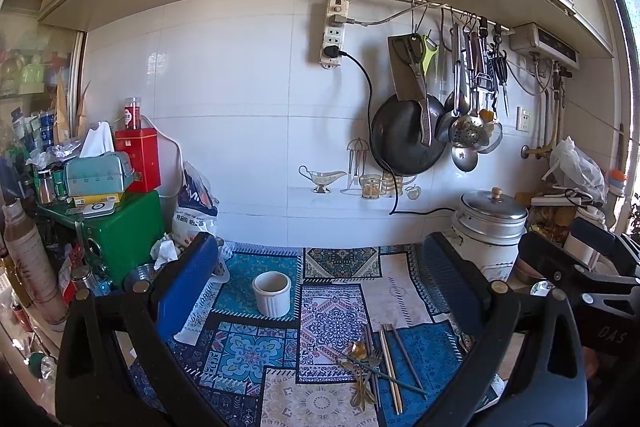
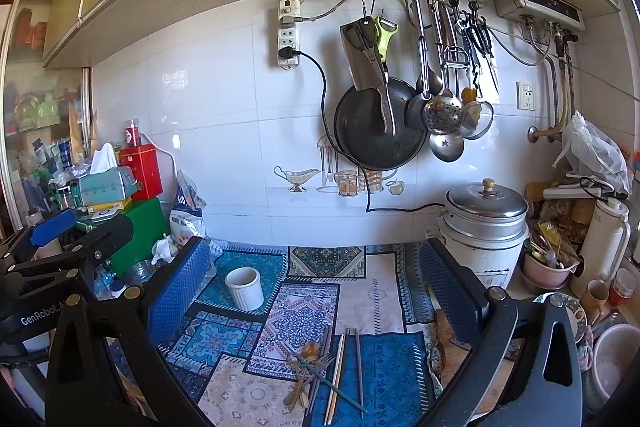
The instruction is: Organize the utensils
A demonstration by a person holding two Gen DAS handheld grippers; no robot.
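Between the spread, empty fingers of both grippers lies the utensil pile on the patterned mat covering the table. Chopsticks and fork run lengthwise away from the fingers toward the wall; one dark stick crosses them diagonally. Beyond, nearer the left gripper, a white cup stands upright, mouth up. Right gripper is released too.

Your left gripper and right gripper match: black frames, brass screws, blue textured pads, white "GenRobot" lettering.
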